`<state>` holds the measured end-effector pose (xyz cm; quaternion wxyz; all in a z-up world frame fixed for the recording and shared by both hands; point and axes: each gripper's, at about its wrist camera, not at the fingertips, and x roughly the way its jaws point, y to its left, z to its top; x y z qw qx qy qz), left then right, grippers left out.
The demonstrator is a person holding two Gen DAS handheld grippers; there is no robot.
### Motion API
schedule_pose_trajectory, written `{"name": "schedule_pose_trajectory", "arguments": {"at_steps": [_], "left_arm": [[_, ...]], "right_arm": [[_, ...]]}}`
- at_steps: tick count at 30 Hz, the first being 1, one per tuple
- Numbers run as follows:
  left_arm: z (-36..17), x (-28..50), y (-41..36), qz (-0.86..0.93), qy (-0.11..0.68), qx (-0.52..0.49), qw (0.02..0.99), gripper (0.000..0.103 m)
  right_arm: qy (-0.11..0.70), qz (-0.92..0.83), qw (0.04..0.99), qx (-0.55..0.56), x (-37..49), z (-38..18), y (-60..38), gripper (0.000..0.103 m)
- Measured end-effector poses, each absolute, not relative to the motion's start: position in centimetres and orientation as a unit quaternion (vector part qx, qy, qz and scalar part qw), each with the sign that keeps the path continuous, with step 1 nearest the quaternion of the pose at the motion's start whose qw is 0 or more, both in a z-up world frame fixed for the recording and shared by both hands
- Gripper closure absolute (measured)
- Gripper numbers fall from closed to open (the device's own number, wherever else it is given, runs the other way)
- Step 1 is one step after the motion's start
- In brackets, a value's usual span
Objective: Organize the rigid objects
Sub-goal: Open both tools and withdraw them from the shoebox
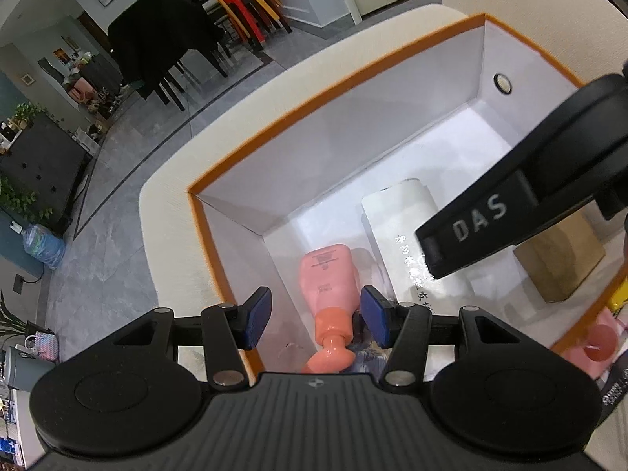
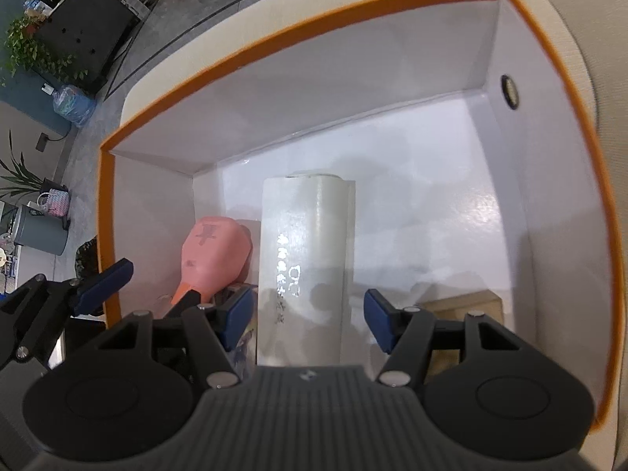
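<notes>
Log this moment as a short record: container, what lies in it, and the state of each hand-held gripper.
container: orange-rimmed white box on a cream surface
contents: pink bottle lying by the left wall; white cylindrical bottle lying beside it; tan cardboard box to the right
left hand-held gripper: open, above the pink bottle, pads not touching it
right hand-held gripper: open, above the white cylindrical bottle, holding nothing

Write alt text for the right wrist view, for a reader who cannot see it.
The open right gripper hangs above a white tube-shaped package lying in an orange-rimmed white box, pads clear of it. A pink bottle lies left of the package, with the left gripper's blue fingertips near it, and a tan block lies to the right.
</notes>
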<state>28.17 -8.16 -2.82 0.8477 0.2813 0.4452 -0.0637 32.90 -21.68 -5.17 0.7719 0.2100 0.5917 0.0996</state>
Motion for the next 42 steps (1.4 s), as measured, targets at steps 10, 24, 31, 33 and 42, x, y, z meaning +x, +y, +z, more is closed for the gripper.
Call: {"name": "schedule_pose_trajectory", "arguments": {"at_steps": [10,24,31,33,42], "left_arm": [[0.1,25.1,-6.6,-0.068,0.427,0.227,0.873,0.04],[1.0,17.9,-2.5,-0.072,0.41,0.149,0.897,0.04],[-0.2,13.8,-1.8,-0.07,0.404,0.122,0.904,0.036],[-1.0,12.7,-1.7,-0.072,0.405,0.113,0.904,0.036],[-5.8,6.9,-1.9,-0.09,0.416,0.061,0.903,0.033]], "right_arm": [[0.573,0.101,0.786,0.212,29.3,-1.9,-22.7,0.041],[0.526,0.143,0.796,0.263,21.2,1.2,-24.2,0.04],[0.499,0.119,0.826,0.236,15.5,0.3,-25.1,0.04],[0.488,0.108,0.835,0.231,14.0,-0.3,-25.5,0.04],[0.451,0.064,0.875,0.163,9.2,-4.2,-26.1,0.04]]}}
